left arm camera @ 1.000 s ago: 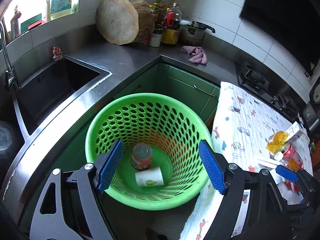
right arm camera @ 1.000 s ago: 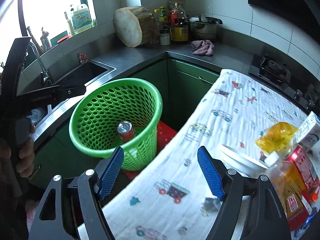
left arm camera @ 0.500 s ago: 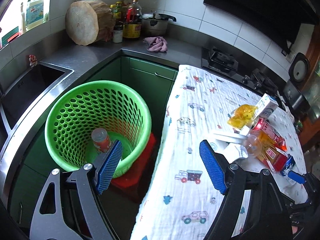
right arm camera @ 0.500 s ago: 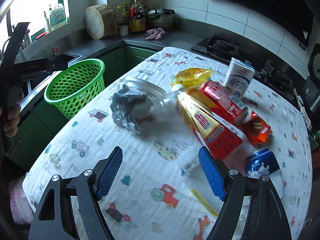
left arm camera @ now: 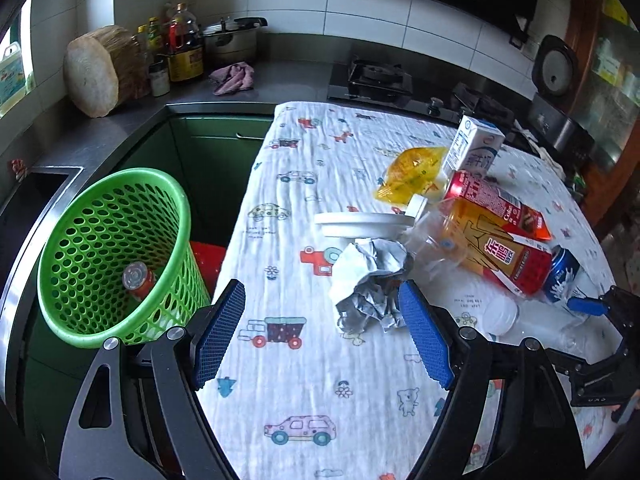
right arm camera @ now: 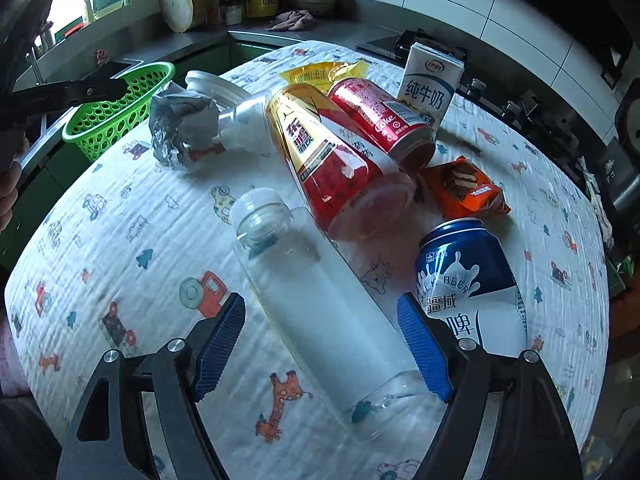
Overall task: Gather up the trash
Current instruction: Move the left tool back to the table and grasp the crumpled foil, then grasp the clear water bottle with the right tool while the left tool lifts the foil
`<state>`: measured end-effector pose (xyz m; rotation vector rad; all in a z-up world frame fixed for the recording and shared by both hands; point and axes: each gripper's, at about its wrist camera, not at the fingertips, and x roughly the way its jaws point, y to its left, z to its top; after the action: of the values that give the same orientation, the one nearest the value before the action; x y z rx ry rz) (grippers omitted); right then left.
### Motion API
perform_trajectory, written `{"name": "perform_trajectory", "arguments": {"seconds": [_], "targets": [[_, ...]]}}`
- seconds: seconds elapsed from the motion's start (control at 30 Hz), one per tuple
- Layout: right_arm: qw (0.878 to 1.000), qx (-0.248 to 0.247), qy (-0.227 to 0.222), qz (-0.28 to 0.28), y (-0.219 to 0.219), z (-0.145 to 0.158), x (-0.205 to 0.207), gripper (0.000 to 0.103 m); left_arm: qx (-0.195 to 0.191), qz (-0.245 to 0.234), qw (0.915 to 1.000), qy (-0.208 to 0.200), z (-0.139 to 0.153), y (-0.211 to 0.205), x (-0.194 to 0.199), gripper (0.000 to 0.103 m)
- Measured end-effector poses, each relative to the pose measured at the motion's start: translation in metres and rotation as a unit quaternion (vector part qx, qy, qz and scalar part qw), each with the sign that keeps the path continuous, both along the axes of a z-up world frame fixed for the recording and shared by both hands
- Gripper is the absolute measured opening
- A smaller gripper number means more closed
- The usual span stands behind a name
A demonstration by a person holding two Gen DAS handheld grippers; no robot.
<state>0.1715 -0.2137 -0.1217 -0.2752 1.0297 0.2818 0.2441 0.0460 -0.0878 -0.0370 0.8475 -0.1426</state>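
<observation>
Both grippers hovered empty over the trash pile, jaws wide.

The right gripper (right arm camera: pixel 320 352) straddled the clear bottle (right arm camera: pixel 320 300), lying on the tablecloth (left arm camera: pixel 304 392) just beside the blue can (right arm camera: pixel 468 280); a skewed close could have rolled the round bottle away or knocked the can. The left gripper (left arm camera: pixel 320 336) faced the crumpled paper (left arm camera: pixel 368 280). The basket (left arm camera: pixel 112 256), beside the table, held a can (left arm camera: pixel 138 280).
</observation>
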Motion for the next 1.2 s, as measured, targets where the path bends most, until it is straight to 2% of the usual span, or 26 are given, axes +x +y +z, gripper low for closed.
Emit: {"name": "perform_trajectory", "arguments": {"seconds": [0.3, 0.67, 0.87, 1.2], "targets": [[0.999, -0.014, 0.021, 0.030, 0.000, -0.018, 0.012, 0.076, 0.011, -0.026, 0.9993, 0.022, -0.022, -0.031, 0.023, 0.078], [0.997, -0.016, 0.045, 0.058, 0.006, -0.034, 0.025, 0.076, 0.022, -0.045, 0.9980, 0.037, -0.040, -0.048, 0.045, 0.078], [0.997, -0.009, 0.051, 0.062, 0.006, -0.036, 0.030, 0.074, 0.010, -0.054, 0.9975, 0.044, -0.047, -0.051, 0.052, 0.076], [0.996, 0.002, 0.058, 0.066, 0.010, -0.037, 0.032, 0.071, 0.000, -0.076, 0.9958, 0.051, -0.056, -0.058, 0.054, 0.041]]}}
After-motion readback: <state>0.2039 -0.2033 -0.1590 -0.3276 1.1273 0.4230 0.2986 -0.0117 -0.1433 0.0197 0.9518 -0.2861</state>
